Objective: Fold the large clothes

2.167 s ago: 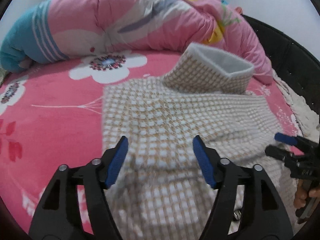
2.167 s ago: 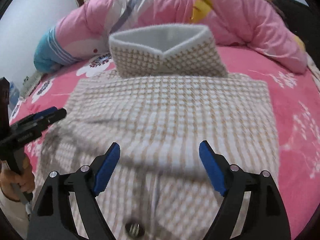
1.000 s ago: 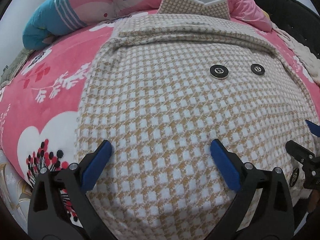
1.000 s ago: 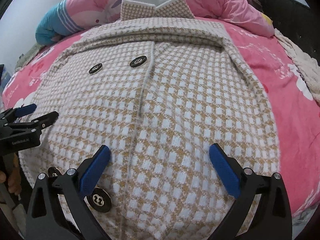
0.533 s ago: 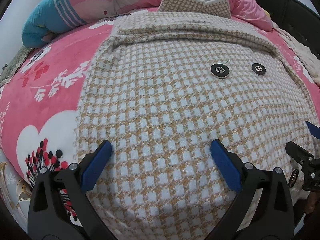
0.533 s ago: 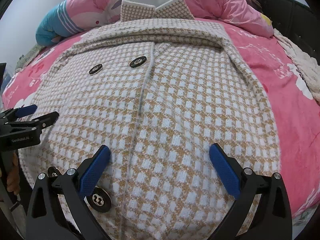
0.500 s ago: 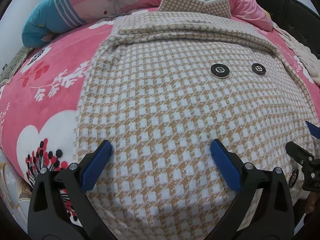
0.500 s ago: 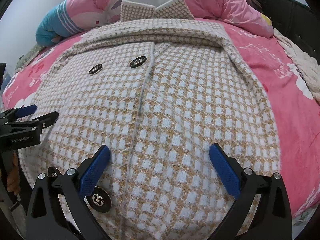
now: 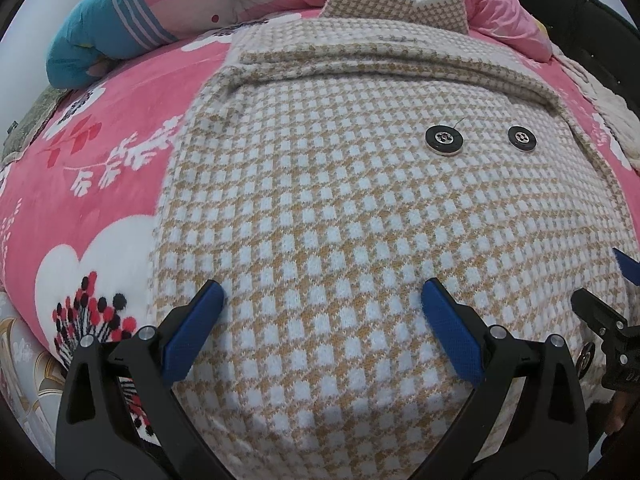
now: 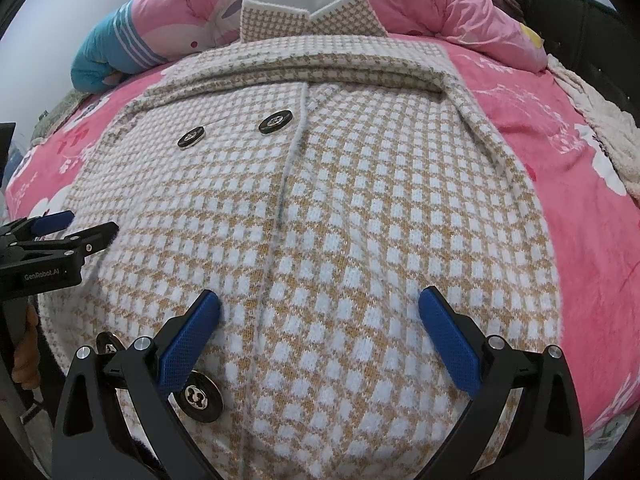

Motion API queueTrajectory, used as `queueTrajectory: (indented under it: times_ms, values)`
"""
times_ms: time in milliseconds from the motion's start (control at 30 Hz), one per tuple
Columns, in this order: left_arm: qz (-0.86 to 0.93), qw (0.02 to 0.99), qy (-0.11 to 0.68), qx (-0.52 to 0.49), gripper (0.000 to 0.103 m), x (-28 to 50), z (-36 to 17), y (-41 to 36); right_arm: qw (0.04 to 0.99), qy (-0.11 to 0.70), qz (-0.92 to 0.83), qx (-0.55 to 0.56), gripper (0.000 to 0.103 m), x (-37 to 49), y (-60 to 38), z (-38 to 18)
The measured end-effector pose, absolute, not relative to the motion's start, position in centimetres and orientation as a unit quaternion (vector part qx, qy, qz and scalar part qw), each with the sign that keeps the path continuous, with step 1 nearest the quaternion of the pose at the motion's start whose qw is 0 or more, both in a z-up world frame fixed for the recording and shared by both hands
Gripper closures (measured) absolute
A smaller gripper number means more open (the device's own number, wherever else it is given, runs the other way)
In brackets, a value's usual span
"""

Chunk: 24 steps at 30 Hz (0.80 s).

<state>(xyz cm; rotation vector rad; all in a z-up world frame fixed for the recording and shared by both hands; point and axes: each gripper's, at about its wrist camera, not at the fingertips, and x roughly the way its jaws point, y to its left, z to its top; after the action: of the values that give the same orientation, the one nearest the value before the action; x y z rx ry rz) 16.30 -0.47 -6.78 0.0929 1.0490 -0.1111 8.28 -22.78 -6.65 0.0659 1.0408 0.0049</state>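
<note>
A tan-and-white houndstooth coat [image 9: 340, 208] [image 10: 360, 208] lies flat on a pink bed, front up, its collar [image 9: 396, 0] [image 10: 308, 14] at the far end and a fold running across under it. Two black buttons [image 9: 444, 141] [image 10: 275, 122] sit on its chest; another large button [image 10: 199, 396] lies at the near hem. My left gripper [image 9: 322, 302] hovers open over the coat's near left part, nothing between its fingers. My right gripper [image 10: 320, 310] is open over the near right part. Each gripper shows at the edge of the other's view: right gripper [image 9: 600, 292], left gripper [image 10: 80, 226].
The pink flowered bedspread [image 9: 80, 184] [image 10: 592, 208] surrounds the coat. A rolled pink and blue quilt [image 9: 168, 8] [image 10: 168, 20] lies along the far side. A dark bed frame [image 10: 592, 36] and a cream fringed blanket [image 10: 600, 120] are at the right. A hand [image 10: 24, 360] holds the left gripper.
Since 2.2 s ago the coat's lower half was laid down flat and both grippers drew back to the near hem. Over the last second nothing has visibly moved.
</note>
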Motion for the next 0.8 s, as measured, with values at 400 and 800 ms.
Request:
queueTrajectory:
  times_ms: [400,800]
  values:
    - [-0.051,0.867,0.492,0.058,0.006,15.7,-6.9,-0.6,0.868,0.495,-0.002,0.032,0.006,8.2,-22.7,-6.8]
    - [-0.048,0.894,0.441,0.068,0.007,9.6,-3.8,0.4,0.869,0.494,-0.001,0.036,0.006,8.1,-22.7,-6.8]
